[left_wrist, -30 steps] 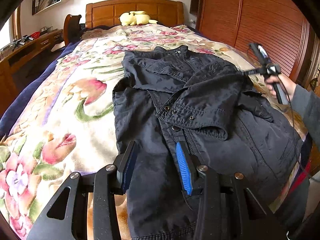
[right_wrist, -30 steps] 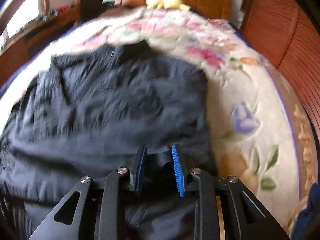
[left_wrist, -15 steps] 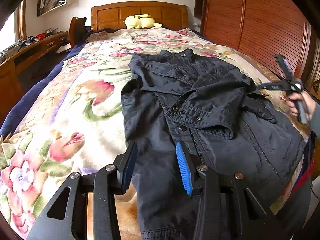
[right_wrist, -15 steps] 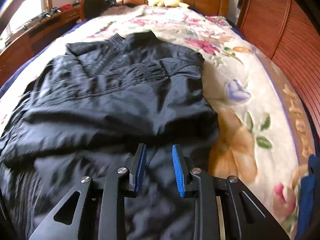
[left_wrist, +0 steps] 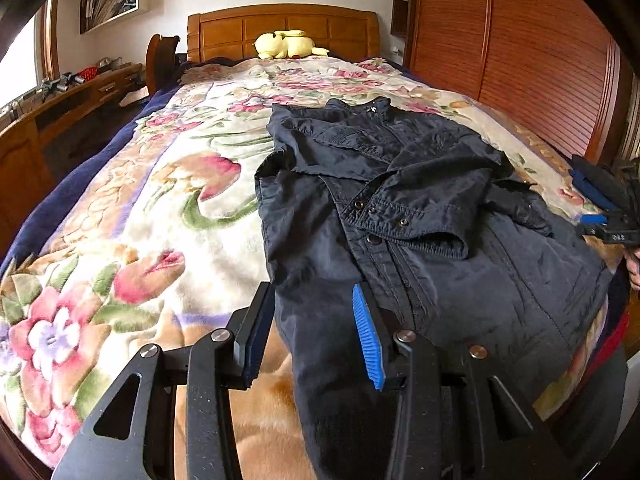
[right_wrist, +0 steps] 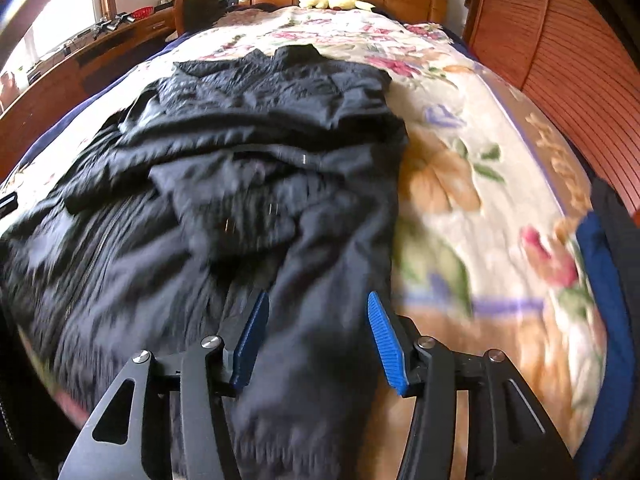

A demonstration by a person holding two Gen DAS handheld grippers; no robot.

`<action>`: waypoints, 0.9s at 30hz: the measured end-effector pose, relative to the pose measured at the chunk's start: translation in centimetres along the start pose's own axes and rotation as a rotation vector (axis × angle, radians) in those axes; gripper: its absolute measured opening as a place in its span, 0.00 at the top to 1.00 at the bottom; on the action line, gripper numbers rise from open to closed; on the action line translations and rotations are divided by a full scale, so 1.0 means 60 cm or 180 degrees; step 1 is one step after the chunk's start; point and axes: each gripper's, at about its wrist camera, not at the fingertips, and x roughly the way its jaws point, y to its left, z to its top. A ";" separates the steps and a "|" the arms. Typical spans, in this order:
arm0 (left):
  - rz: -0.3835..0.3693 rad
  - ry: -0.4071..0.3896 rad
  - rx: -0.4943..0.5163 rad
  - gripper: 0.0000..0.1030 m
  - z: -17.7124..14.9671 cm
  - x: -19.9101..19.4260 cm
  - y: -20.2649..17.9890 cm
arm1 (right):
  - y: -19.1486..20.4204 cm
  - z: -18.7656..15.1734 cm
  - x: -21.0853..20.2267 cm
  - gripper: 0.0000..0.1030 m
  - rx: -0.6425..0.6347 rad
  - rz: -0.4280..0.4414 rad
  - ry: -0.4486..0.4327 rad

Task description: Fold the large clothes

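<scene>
Since the last frame, right gripper [right_wrist: 316, 338] pulls back toward the hem, jaws just opened, nothing pinched. Black jacket [left_wrist: 400, 216] lies on the floral blanket [left_wrist: 140, 220], one sleeve [left_wrist: 432, 204] folded across around 1 o'clock. Left gripper [left_wrist: 312, 336] hovers over the hem, also apart and empty, probably lining up the next fold.

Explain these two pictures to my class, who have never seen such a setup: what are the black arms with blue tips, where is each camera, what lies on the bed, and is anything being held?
No robot here: a person holds a hand tool in each hand, each with two fingers with blue pads and a camera looking forward along them. One picture looks from the left gripper, the other from the right gripper. A dark jacket lies spread on a floral blanket, one sleeve folded across its front. A yellow plush toy sits by the headboard. Neither tool holds anything; the right one's jaws have just been opening, above the jacket.
</scene>
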 end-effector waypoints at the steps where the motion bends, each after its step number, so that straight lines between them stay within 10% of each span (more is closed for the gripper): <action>1: 0.0009 0.0001 0.0009 0.60 -0.001 -0.003 -0.002 | -0.001 -0.013 -0.007 0.46 0.0020 0.0002 0.0026; 27: 0.0111 0.0369 -0.0250 0.60 -0.091 -0.029 0.001 | 0.008 -0.116 -0.030 0.35 0.0153 0.0114 0.0101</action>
